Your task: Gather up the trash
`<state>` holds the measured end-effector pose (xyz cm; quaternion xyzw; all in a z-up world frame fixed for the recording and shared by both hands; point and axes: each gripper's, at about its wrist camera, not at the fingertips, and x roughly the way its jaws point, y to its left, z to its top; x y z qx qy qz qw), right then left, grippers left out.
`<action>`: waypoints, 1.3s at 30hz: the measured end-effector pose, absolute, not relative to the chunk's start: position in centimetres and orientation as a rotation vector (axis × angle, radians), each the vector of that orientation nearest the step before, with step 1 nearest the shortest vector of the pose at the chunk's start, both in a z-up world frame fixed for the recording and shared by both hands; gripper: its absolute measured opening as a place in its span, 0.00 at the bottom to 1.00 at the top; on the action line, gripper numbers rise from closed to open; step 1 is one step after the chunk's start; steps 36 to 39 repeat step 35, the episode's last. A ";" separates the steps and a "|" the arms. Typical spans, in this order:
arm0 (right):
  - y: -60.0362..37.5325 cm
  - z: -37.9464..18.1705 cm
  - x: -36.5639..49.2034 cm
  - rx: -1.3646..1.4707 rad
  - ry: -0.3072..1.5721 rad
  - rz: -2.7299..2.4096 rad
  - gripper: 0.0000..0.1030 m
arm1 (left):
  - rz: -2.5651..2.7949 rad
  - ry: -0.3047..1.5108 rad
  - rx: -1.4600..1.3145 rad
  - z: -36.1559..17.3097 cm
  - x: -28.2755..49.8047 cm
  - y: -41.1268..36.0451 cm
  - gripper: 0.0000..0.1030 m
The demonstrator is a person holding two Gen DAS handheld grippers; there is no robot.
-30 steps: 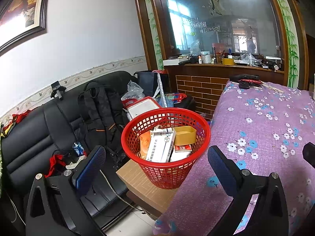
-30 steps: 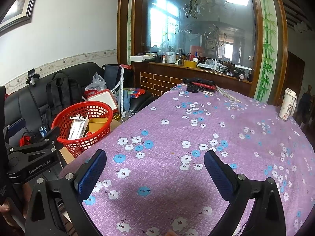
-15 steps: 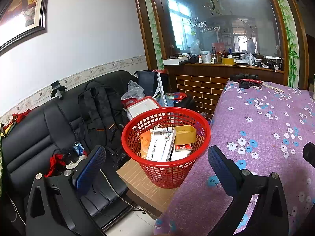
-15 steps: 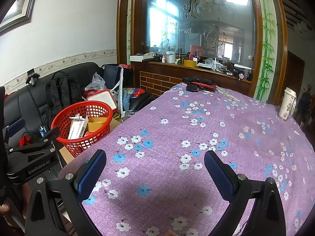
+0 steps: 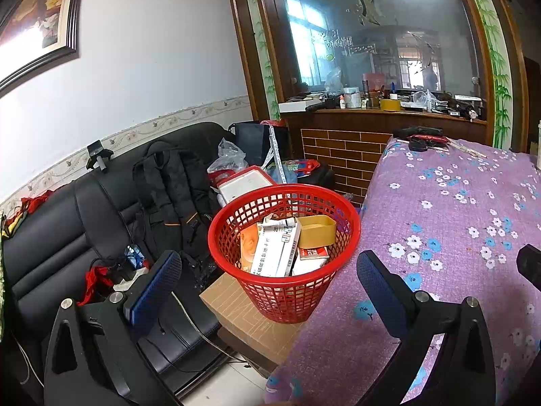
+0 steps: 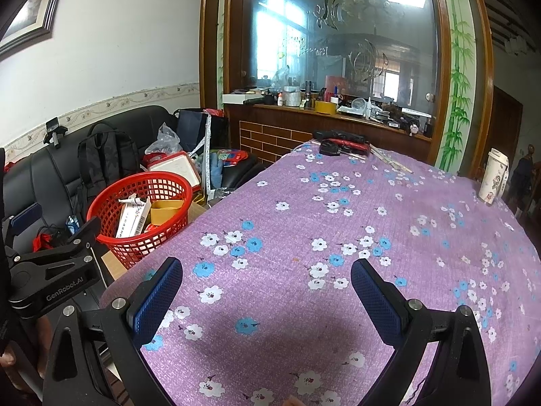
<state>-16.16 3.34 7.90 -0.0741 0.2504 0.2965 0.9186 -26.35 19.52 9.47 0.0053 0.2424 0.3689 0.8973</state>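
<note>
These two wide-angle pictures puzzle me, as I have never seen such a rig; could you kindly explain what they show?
No robot here: a person holds a two-fingered tool in each hand, each carrying a fisheye camera looking along its fingers. The left tool faces a red basket of boxes and trash standing on a cardboard box beside the table. The right tool hovers over the purple flowered tablecloth, where a paper cup and dark items sit at the far edge. Both tools are open and empty.

A round red plastic mesh basket (image 5: 284, 253) stands upright on a brown cardboard box (image 5: 243, 318), just beside the left edge of the purple flowered table (image 5: 439, 223). Inside lie a white carton (image 5: 275, 252), an orange packet (image 5: 248, 245) and a tan cardboard piece (image 5: 316, 235), leaning together.
</note>
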 end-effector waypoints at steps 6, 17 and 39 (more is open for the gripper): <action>3.2 7.8 -16.1 -0.152 0.516 0.607 0.98 | 0.753 0.506 0.012 9.5 -26.6 19.7 1.00; 2.9 7.7 -15.9 -0.148 0.523 0.599 0.98 | 0.726 0.520 0.012 9.7 -26.1 19.7 1.00; -8.0 4.9 -5.4 -0.014 0.778 0.237 1.00 | 0.324 0.768 0.025 8.2 -13.4 13.0 1.00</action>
